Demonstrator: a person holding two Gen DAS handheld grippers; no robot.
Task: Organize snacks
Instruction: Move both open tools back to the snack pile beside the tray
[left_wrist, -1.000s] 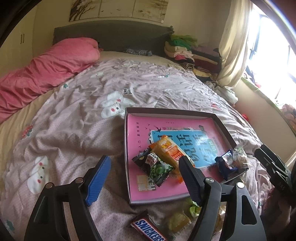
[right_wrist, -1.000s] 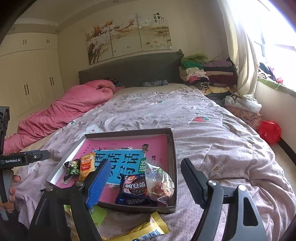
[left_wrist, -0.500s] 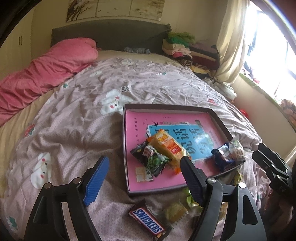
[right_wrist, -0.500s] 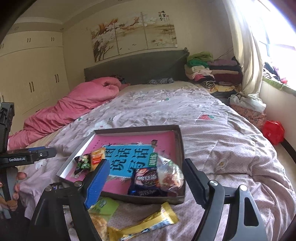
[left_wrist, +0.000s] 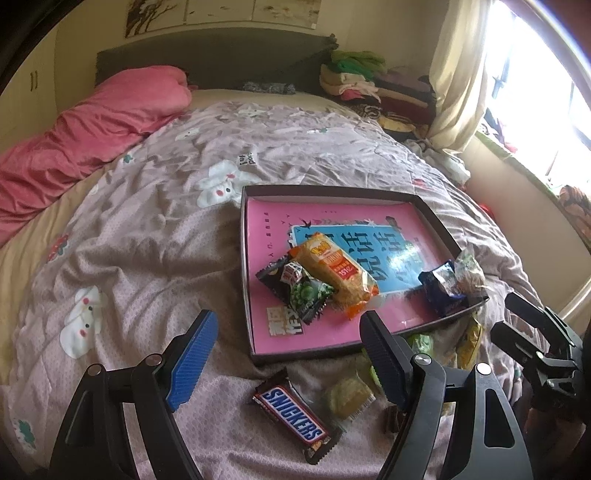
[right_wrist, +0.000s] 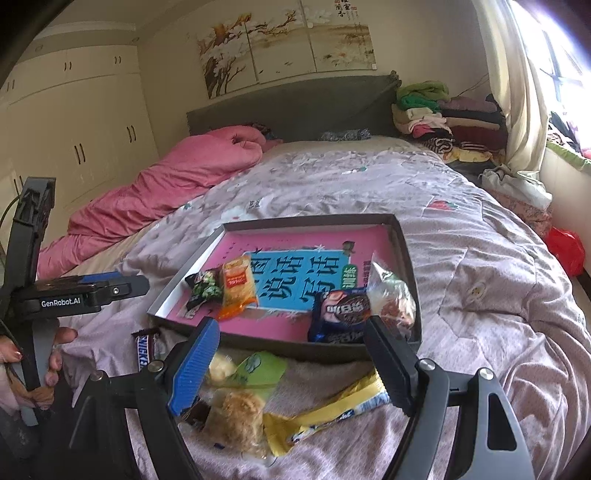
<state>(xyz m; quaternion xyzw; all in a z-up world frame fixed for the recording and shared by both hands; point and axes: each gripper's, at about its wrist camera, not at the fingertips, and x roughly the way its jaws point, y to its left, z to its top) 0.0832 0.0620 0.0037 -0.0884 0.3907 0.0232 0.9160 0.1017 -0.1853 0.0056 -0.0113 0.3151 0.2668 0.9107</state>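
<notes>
**Four snacks in the box, the rest lying loose in front of it**

A shallow dark-walled box (left_wrist: 436, 218), with a pink floor and a blue printed panel, is sitting on a rumpled pinkish-grey quilt (left_wrist: 147, 229) that is covering the bed. Four snacks are lying inside it. Toward its left side, an orange packet (left_wrist: 336, 273) is resting partly over a black packet with green peas printed on it (left_wrist: 299, 291). In the near right corner, a dark blue biscuit packet (right_wrist: 341, 314) is leaning against a clear bag of something brownish (right_wrist: 393, 299), both pressed up against the box wall.

Outside the box, just beside its near wall, more snacks are lying on the quilt: a Snickers bar (left_wrist: 293, 415) at the left, a small pale cake in clear wrap (left_wrist: 347, 398), a light green packet (right_wrist: 258, 369), a clear-wrapped floss-topped pastry (right_wrist: 236, 417), and a long yellow packet (right_wrist: 332, 410).

The left gripper (left_wrist: 288, 360) is hovering above the quilt with its fingers spread wide and empty, the Snickers bar lying below the gap. The right gripper (right_wrist: 291, 363) is hanging over the loose pile with its fingers likewise spread and gripping nothing. A hand (right_wrist: 22, 365) with painted nails is gripping the left tool's handle.
</notes>
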